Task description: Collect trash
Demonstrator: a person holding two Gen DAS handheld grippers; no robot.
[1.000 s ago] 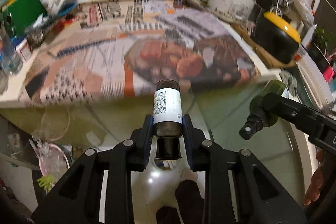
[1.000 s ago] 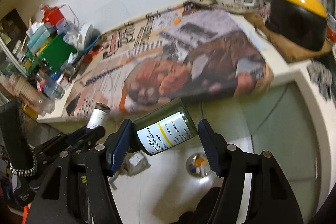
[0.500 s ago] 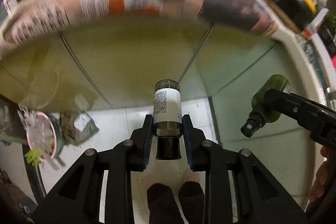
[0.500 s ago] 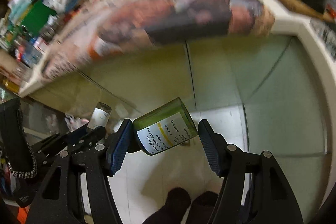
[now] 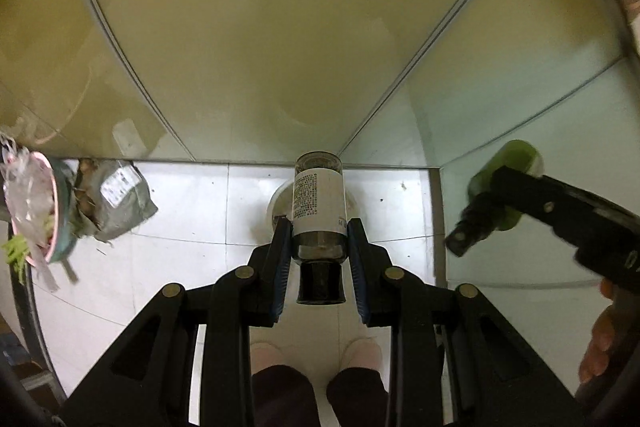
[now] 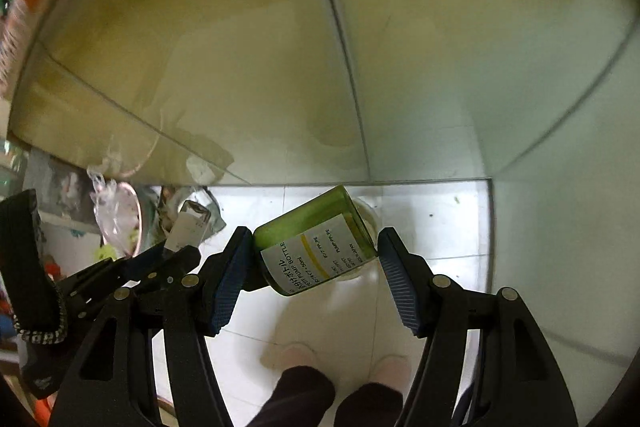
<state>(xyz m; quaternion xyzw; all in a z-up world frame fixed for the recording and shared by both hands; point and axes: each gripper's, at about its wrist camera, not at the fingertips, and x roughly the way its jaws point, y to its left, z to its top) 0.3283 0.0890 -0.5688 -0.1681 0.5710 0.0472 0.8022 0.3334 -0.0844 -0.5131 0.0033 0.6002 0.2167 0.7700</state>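
Observation:
My left gripper (image 5: 318,223) is shut on a small dark bottle (image 5: 318,195) with a white label, held upright by its shoulder, cap toward the camera. My right gripper (image 6: 316,239) is shut on a green pump bottle (image 6: 316,247) with a white label; it sits tilted between the blue pads. Both point steeply down at a white tiled floor. In the left wrist view the green bottle (image 5: 516,155) shows at the right, in the right gripper's black fingers (image 5: 532,195). In the right wrist view the dark bottle (image 6: 188,223) shows at the left.
A pink-rimmed bin (image 5: 56,211) lined with clear plastic stands at the left, with a crumpled grey bag (image 5: 116,203) beside it. Yellowish glass panels (image 5: 280,47) rise ahead. A white round object (image 5: 280,203) lies on the floor below the dark bottle. The person's slippered feet (image 5: 276,355) are near.
Both grippers have sunk from table height down toward the floor, each still holding its bottle. The newspaper-covered table has left the view; floor, bin and glass panels now fill it.

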